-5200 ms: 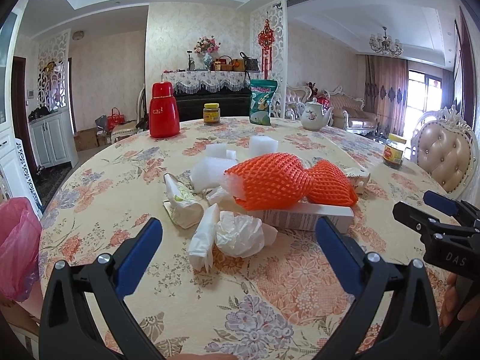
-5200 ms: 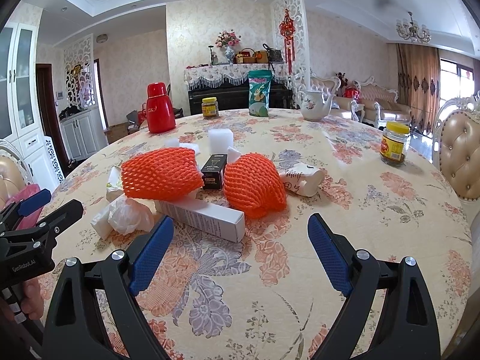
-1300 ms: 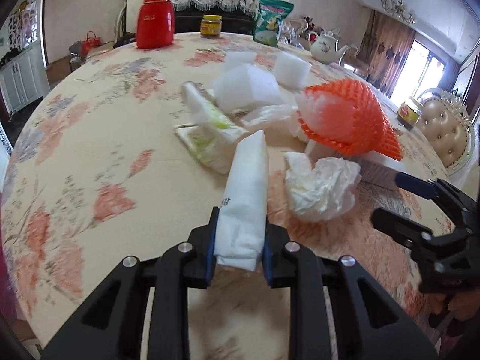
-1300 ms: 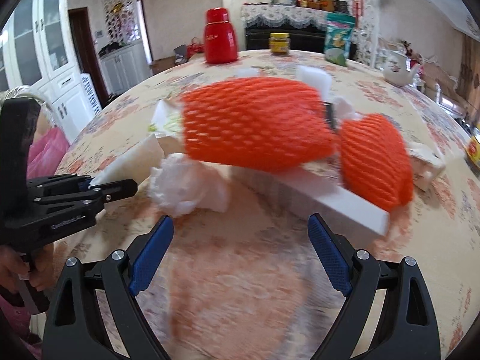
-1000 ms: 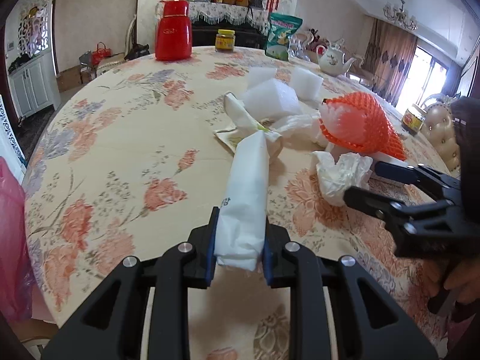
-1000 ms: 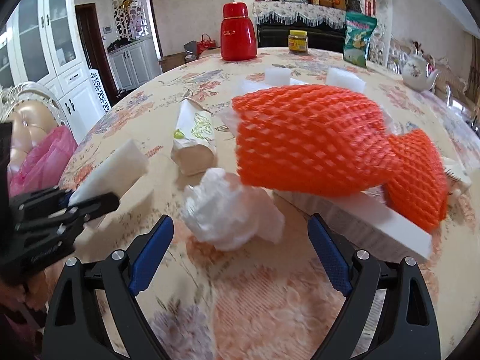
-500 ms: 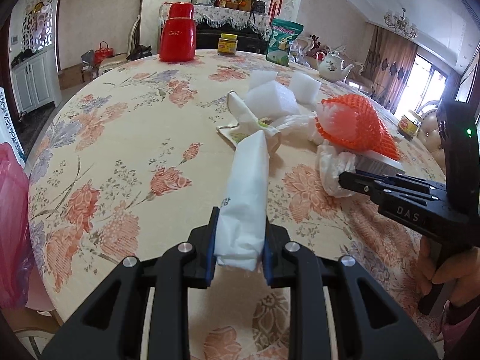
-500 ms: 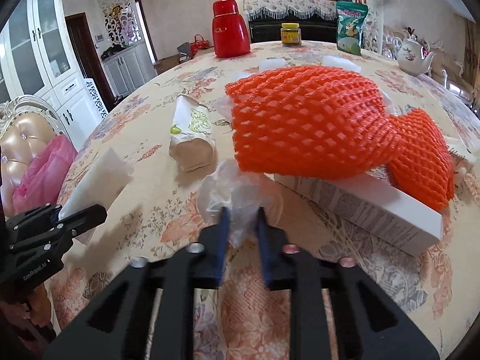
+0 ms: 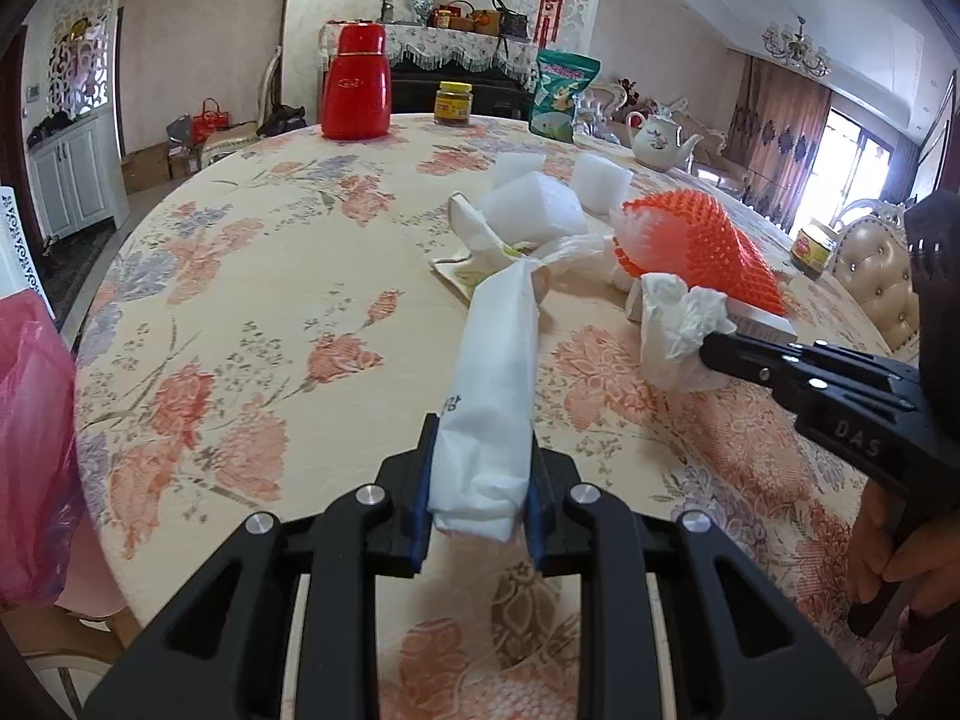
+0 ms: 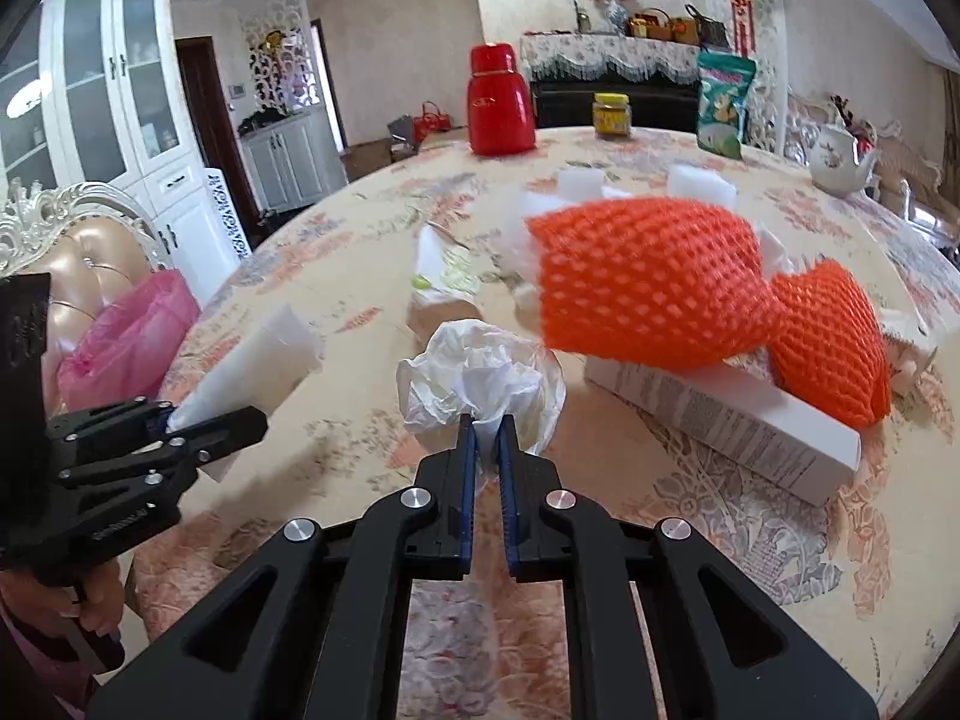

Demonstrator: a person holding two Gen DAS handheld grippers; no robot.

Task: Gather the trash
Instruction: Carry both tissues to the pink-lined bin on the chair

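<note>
Trash on this counter (image 9: 252,276) is all featherweight stuff, so neither grab needs any real squeeze. Left tongs (image 9: 480,498) are clamped shut on a long white folded wrapper (image 9: 492,384), pinched near its lower end, so most of it sticks out ahead over the counter's near edge. It looks soft but holds its shape; gripping nearer the middle would probably stop it flopping around.

Right tongs (image 10: 487,438) have closed on a crumpled white plastic wad (image 10: 480,372), biting just the near fringe of it. The wad sits a little in from the near edge, just in front of the long white box (image 10: 726,414). Thin film like that is slippery and squashes to nothing, so I reckon an edge bite could slide out on the way; a deeper bite into the bunched middle would be safer.

The rest of the pile is near the counter's middle: two orange foam nets (image 10: 648,282) lying on and against the box, white foam blocks (image 9: 534,210) behind them, and a squashed paper carton (image 10: 444,282). The nets are springy and would snag easily on a fingertip; the box is stiff, so take it across its narrow side.

A pink bag (image 10: 132,330) hangs off the counter's left edge, which I guess is where everything goes.
</note>
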